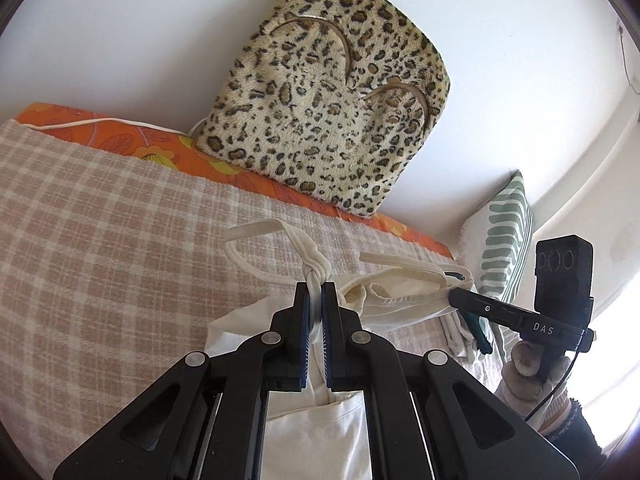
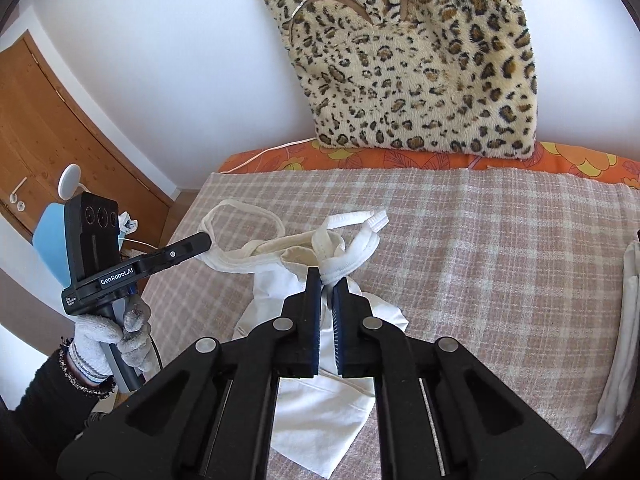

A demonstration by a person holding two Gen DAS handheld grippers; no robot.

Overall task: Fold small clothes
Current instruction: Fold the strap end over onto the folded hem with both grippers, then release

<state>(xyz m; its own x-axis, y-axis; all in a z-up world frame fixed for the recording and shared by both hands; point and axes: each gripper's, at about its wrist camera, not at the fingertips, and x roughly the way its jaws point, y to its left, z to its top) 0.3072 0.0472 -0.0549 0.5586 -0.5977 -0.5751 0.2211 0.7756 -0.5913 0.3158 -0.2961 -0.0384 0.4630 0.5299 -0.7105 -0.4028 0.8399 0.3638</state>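
Note:
A small white strappy top (image 1: 308, 436) hangs between both grippers above the checked bed cover (image 1: 100, 240). My left gripper (image 1: 316, 292) is shut on one bunched shoulder strap (image 1: 314, 268), and the strap's loop stands up beyond the fingertips. My right gripper (image 2: 328, 280) is shut on the other knotted strap (image 2: 340, 268). The top's body (image 2: 316, 408) drapes down under the fingers onto the cover. Each view shows the other gripper from the side: the right one (image 1: 456, 296) and the left one (image 2: 202, 242), both at the garment's upper edge.
A leopard-print cushion (image 1: 328, 112) leans on the white wall behind an orange floral sheet (image 2: 400, 158). A green-striped pillow (image 1: 504, 240) lies at the right, white cloth (image 2: 622, 340) at the cover's right edge. A wooden door (image 2: 44, 128) stands left. Gloved hands (image 2: 108, 340) hold the grippers.

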